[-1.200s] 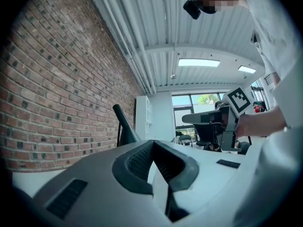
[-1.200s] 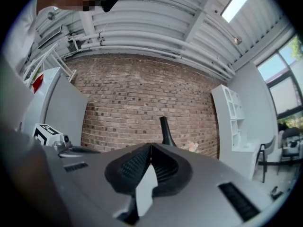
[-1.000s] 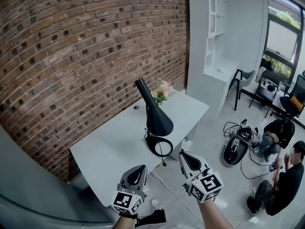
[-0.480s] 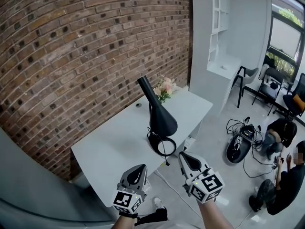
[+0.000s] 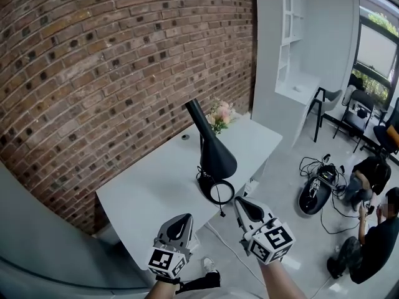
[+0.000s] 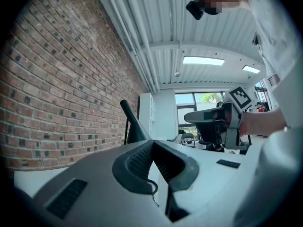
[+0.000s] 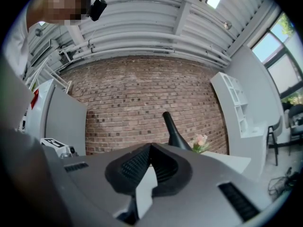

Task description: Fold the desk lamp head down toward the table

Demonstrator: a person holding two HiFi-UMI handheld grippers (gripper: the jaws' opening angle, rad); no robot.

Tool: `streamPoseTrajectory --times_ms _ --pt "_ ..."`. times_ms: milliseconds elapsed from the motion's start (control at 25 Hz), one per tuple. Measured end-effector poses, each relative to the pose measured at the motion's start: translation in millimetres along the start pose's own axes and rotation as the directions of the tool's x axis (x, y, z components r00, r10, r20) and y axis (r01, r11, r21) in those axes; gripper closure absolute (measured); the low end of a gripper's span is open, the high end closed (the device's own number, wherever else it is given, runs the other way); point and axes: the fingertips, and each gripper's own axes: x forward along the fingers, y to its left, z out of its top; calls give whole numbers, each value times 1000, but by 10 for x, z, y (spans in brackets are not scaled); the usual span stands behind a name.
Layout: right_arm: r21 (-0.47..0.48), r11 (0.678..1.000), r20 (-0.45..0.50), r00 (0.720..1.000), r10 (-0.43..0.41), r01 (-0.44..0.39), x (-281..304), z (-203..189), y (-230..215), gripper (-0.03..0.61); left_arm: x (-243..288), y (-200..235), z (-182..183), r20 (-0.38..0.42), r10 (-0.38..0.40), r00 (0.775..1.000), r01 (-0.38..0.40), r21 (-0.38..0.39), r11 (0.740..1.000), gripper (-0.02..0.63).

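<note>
Low in the head view, at 6 o'clock: left gripper, jaws pressed together tip to tip, nothing between. Just beside it at 3 o'clock: right gripper, likewise closed tight and empty. Both clear of the lamp, at 12 o'clock from them. Lamp upright on the table near its front edge, black cone flaring down to a ring base, slim end tilted toward 11 o'clock. Flowers at 12 o'clock beyond the lamp.

No legible text or number is being shown; only black-and-white square markers are being displayed on the left gripper and right gripper.
</note>
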Motion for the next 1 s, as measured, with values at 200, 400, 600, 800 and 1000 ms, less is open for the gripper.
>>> streamPoseTrajectory --times_ms 200,400,600,800,1000 --pt "5 1000 1 1000 1 -1 -6 -4 19 561 -37 -19 3 -4 -3 1000 3 6 1000 606" --pt "1 1000 -6 1000 1 -1 -27 -19 47 561 -63 -32 -23 -6 -8 1000 7 -1 1000 606" --pt "-8 1000 -18 1000 -2 1 -53 -41 64 561 -69 -57 -51 -3 -15 1000 15 -11 1000 606" --pt "-17 1000 -33 999 -4 4 -96 -87 81 561 -87 -91 -98 -3 -20 1000 20 -25 1000 606" --pt "-17 1000 -40 999 -4 3 -135 -95 94 561 -83 -124 -97 0 -22 1000 22 -29 999 606"
